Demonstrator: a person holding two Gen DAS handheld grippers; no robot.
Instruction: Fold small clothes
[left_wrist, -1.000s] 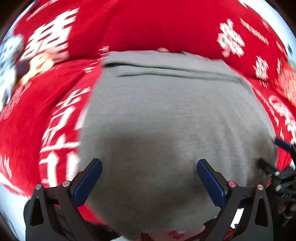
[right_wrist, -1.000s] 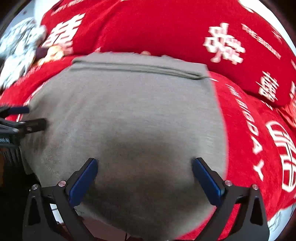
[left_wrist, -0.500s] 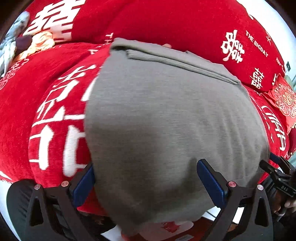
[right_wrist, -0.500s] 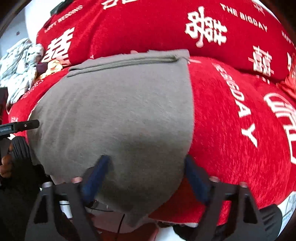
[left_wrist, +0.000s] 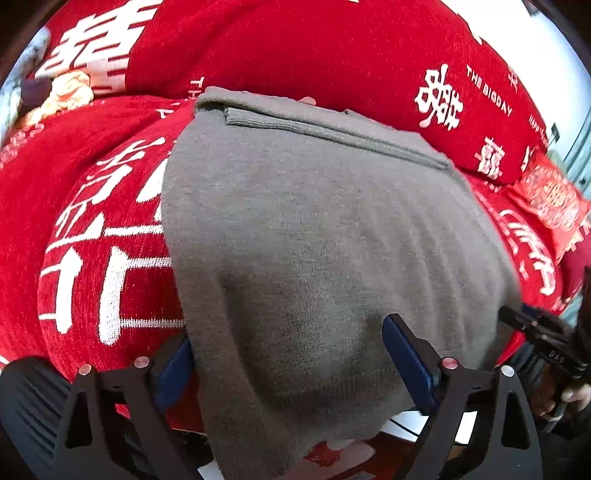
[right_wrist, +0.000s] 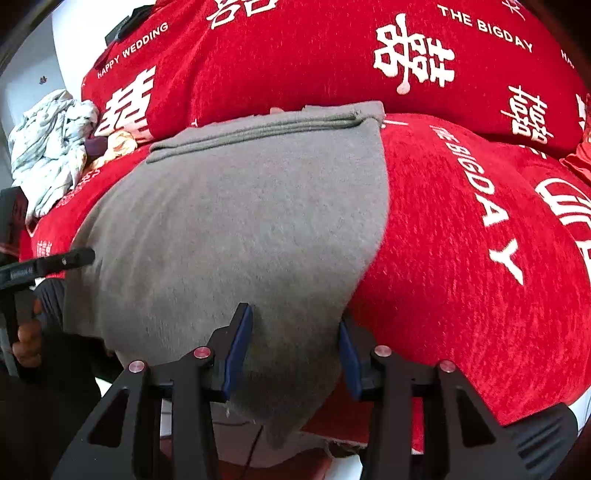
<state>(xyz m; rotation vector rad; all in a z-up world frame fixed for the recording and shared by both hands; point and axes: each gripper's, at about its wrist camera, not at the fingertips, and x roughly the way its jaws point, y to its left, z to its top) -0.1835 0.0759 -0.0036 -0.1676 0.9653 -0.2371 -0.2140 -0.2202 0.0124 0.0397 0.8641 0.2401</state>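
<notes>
A grey knit garment (left_wrist: 314, 229) lies flat on a red cover, its far edge folded into a band (left_wrist: 332, 129); its near edge hangs over the front. It also shows in the right wrist view (right_wrist: 240, 229). My left gripper (left_wrist: 291, 365) is open, its blue pads either side of the garment's near left corner. My right gripper (right_wrist: 291, 350) is half closed around the garment's near right corner, the cloth bunched between the pads.
The red cover (right_wrist: 461, 258) with white lettering spans a seat and a back cushion (right_wrist: 332, 55). A pile of light crumpled clothes (right_wrist: 48, 147) lies at the far left. A red packet (left_wrist: 550, 195) lies at the right.
Both grippers have drawn back to the garment's near edge. The right gripper's jaws have narrowed onto the near right corner. The left gripper stays wide open.
</notes>
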